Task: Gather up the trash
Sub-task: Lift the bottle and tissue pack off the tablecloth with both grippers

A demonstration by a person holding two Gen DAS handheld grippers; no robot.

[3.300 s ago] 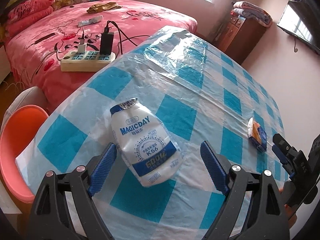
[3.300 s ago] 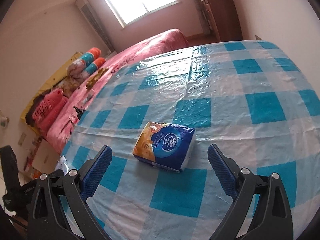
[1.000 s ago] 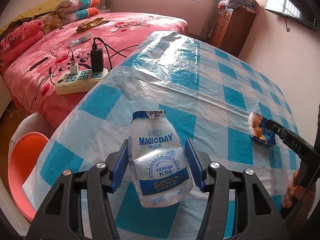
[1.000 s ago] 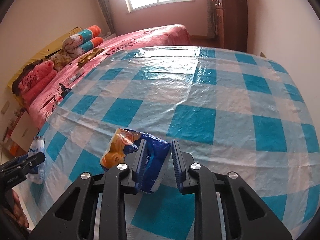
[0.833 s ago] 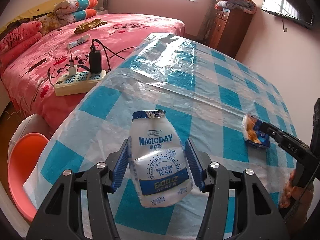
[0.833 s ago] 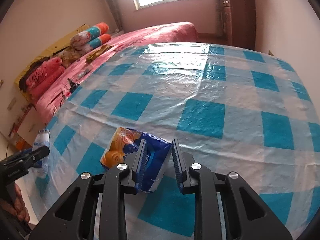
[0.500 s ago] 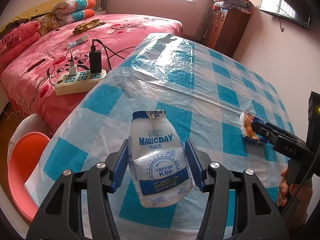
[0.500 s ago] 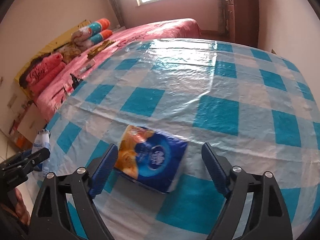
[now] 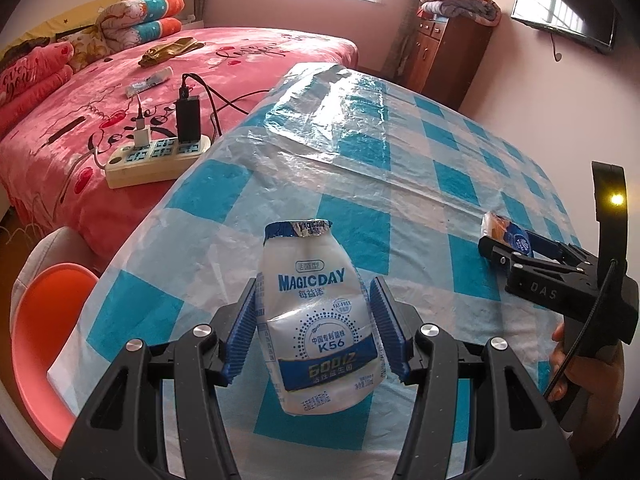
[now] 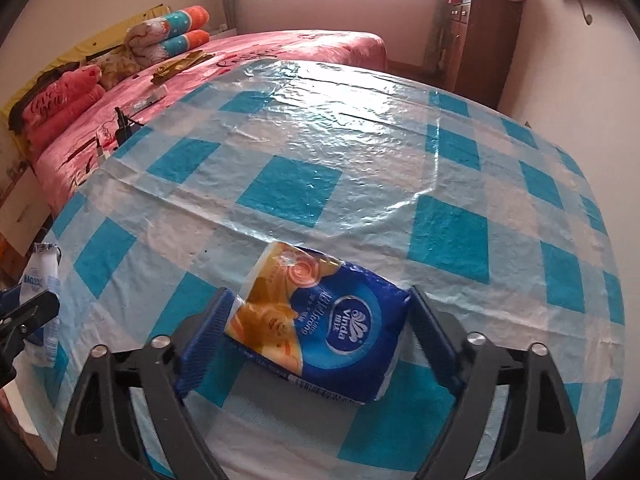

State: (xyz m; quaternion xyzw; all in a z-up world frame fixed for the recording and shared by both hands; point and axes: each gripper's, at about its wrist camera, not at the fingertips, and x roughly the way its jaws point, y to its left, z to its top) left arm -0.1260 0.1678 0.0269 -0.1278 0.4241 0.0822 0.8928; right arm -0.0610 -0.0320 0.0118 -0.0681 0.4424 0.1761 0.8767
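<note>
Right gripper (image 10: pixel 318 330) reopened around tissue pack (image 10: pixel 320 320); left gripper (image 9: pixel 314 330) clamps pouch (image 9: pixel 318 336).

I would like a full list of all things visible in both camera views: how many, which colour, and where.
drink pouch: one, white and blue, between the left gripper's fingers, above the table
tissue pack: one, blue and orange, on the table, between the right gripper's fingers
tablecloth: one, blue and white checks, covering the table
bed: one, pink cover, beyond the table
power strip: one, cream, on the bed, chargers plugged in
chair: one, orange, left of the table
cabinet: one, brown, by the far wall
left gripper: black, blue pads, shut on the pouch
right gripper: black, blue pads, around the pack; whether it grips is unclear
</note>
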